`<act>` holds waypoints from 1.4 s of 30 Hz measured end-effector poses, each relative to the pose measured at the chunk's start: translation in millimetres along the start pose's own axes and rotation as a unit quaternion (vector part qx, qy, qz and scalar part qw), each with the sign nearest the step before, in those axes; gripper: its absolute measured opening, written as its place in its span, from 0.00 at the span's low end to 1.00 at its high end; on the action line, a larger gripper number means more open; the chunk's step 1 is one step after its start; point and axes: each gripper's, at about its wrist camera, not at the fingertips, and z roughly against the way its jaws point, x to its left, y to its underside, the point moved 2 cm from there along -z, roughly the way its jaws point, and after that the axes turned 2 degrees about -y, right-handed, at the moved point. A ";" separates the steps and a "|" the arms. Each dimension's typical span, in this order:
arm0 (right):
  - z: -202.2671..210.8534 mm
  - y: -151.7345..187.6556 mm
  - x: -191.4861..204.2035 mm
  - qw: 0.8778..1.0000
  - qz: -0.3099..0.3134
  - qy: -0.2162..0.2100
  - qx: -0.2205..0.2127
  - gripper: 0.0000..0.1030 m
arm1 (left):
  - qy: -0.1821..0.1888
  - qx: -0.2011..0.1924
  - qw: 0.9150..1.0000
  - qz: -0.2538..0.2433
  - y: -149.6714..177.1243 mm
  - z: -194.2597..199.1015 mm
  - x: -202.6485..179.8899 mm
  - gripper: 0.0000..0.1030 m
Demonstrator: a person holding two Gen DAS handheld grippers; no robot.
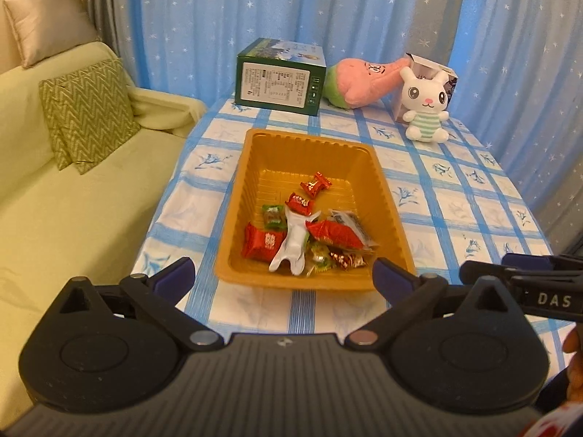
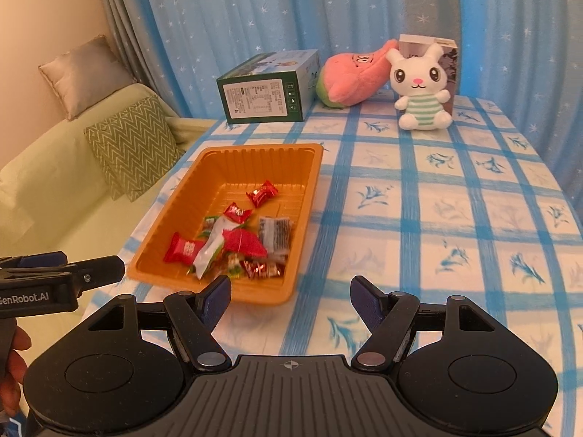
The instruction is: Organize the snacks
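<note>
Ribbed orange plastic tray, rectangular; crinkly foil-wrapped snacks, maybe 9.

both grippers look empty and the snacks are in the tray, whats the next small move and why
Probably pull both grippers back. The left gripper and right gripper are open and empty, every visible snack lies in the orange tray, and none shows on the tablecloth.

Showing orange in the tray ahead of the fingers, red, green and white among the wrappers, blue-and-white checks with flower motifs across the surface, star-speckled blue in the curtain, green zigzags on the cushion.
</note>
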 end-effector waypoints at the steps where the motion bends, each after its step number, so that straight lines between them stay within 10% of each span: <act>1: 5.5 2.1 0.8 1.000 -0.001 0.000 -0.001 0.70 | -0.007 -0.001 1.000 -0.002 3.0 4.5 -1.5 1.00; 42: 96.9 42.6 2.4 1.000 -0.010 0.006 -0.017 0.70 | -0.017 -0.009 1.000 -0.019 40.6 80.3 -33.5 1.00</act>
